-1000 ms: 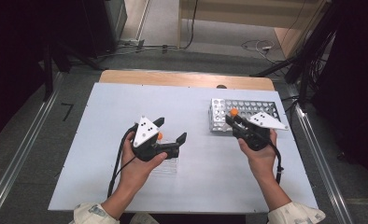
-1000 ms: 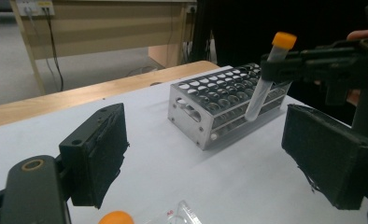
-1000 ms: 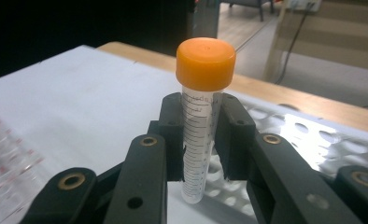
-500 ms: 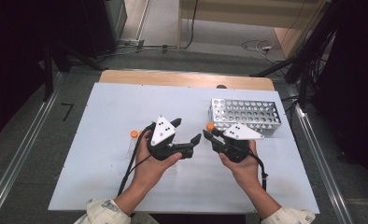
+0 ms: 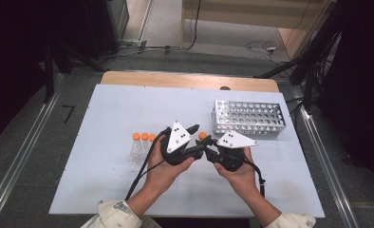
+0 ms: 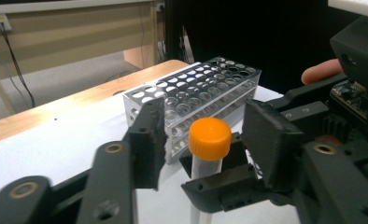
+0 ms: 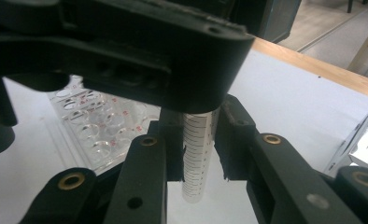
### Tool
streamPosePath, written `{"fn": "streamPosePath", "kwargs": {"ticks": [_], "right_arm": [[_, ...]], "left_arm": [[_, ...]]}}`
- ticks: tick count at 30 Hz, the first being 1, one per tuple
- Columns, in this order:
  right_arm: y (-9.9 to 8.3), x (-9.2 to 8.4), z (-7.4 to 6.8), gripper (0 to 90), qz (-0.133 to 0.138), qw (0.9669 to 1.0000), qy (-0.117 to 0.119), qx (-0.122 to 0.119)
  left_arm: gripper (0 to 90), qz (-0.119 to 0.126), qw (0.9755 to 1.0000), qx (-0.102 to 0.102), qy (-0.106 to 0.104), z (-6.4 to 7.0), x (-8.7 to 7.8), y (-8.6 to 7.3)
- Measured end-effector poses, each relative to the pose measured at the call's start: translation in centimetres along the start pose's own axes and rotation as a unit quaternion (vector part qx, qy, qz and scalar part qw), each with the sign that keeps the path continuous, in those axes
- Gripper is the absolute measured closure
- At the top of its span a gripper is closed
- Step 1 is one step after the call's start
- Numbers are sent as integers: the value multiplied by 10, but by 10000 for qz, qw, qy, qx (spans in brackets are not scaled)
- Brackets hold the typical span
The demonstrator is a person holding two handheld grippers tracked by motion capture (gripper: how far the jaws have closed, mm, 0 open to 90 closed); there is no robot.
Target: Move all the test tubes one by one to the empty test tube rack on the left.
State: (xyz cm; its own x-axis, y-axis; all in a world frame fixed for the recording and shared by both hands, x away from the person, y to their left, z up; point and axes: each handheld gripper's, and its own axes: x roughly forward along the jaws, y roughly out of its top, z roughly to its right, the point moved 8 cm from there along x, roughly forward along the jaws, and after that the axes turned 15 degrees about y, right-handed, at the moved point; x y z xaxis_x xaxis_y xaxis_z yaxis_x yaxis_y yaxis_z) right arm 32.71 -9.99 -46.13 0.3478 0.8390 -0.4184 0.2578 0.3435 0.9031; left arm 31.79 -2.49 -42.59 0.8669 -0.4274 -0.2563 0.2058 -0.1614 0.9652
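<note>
A clear graduated tube [image 7: 197,158] with an orange cap [image 6: 210,138] stands upright in my right gripper [image 7: 198,144], which is shut on its body. In the high view both grippers meet at the table's middle, the right gripper [image 5: 209,148] just below the cap [image 5: 202,136]. My left gripper [image 6: 205,135] straddles the cap from the other side. Its jaws have just been closing, and a gap still shows between each pad and the cap. In the right gripper view, the left gripper's black body [image 7: 126,51] hides the tube's top.
A metal perforated tube rack [image 5: 249,118] stands at the back right, close behind the cap in the left gripper view [image 6: 196,93]. Left of the hands a clear rack [image 5: 138,154] holds three orange-capped tubes [image 5: 144,137]. The table's wooden far edge [image 5: 190,80] runs behind.
Both hands came together at the table's middle. The right gripper carried the tube left, away from the metal rack. The left gripper moved right and narrowed its jaws around the cap.
</note>
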Motion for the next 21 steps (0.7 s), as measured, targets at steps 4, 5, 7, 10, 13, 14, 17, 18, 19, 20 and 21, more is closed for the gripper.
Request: {"fn": "streamPosePath", "kwargs": {"ticks": [4, 5, 7, 10, 13, 14, 17, 18, 19, 20, 21], "right_arm": [[0, 1, -2, 719, 1, 10000, 37, 7], [0, 1, -2, 719, -8, 10000, 36, 3], [0, 2, -3, 719, -14, 10000, 53, 1], [0, 2, -4, 719, -16, 10000, 55, -22], [0, 2, -4, 719, -12, 10000, 60, -13], [0, 2, -4, 719, -8, 10000, 62, -9], [0, 2, -4, 719, -1, 10000, 72, 6], [0, 2, -4, 719, 2, 10000, 81, 11], [0, 2, -4, 719, 8, 10000, 83, 15], [0, 3, -4, 714, 19, 10000, 79, 18], [0, 3, -5, 690, 31, 10000, 70, 1]], "left_arm": [[618, -40, 10000, 13, -16, 0, 1, -1], [637, -46, 10000, 13, -19, 0, 1, -1], [654, -59, 10000, 32, -34, 0, 1, -2], [682, -90, 9999, 59, -52, 1, 1, -3], [702, -98, 9999, 85, -51, 0, 1, -3], [705, -96, 9999, 89, -54, 0, 1, -3], [708, -76, 9999, 133, -62, 0, 0, -3], [710, -77, 9999, 125, -62, 0, 0, -3], [711, -79, 9999, 116, -68, 0, 1, -3], [712, -81, 9999, 115, -73, 0, 0, -3], [713, -85, 9999, 120, -77, -1, 0, -2]]}}
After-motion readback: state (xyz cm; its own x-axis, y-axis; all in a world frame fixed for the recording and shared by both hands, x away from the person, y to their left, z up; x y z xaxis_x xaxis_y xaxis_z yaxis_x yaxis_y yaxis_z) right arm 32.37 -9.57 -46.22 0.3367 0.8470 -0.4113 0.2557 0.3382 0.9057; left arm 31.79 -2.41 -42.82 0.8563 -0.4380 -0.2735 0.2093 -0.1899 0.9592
